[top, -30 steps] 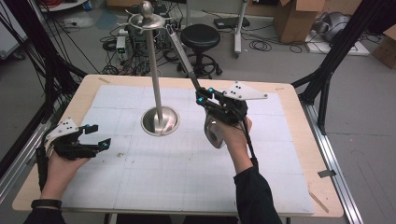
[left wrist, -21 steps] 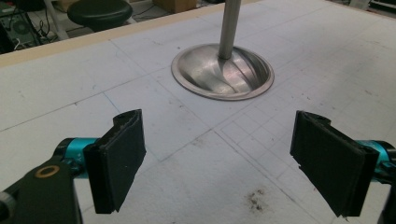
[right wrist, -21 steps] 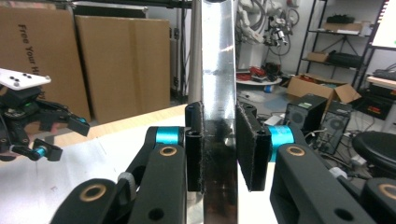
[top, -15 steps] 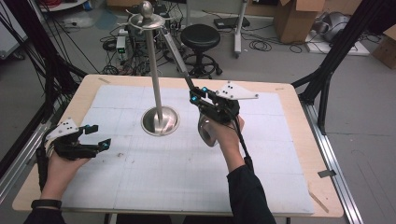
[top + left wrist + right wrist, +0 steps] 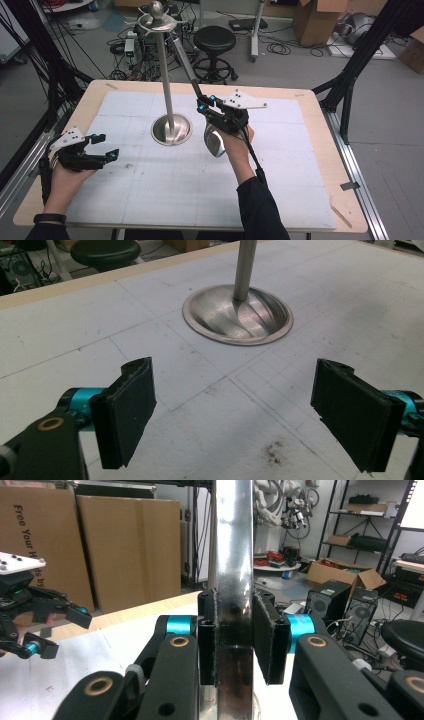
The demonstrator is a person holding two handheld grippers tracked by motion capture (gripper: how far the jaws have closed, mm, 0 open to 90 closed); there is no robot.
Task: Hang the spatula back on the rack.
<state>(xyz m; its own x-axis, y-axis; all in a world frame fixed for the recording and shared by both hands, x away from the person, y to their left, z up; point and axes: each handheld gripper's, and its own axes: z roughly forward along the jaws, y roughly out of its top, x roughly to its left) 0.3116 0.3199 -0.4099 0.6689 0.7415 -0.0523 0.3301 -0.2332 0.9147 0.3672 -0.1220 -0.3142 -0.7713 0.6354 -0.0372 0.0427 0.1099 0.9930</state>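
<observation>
The right gripper is clamped on the long handle of a metal ladle, whose bowl hangs below the hand, just right of the stand. The step looks like carrying the ladle to hang it, though the hook at the stand's top is too small to read. The left gripper rests wide and empty. Next: lift the handle's end toward the stand's top.
</observation>
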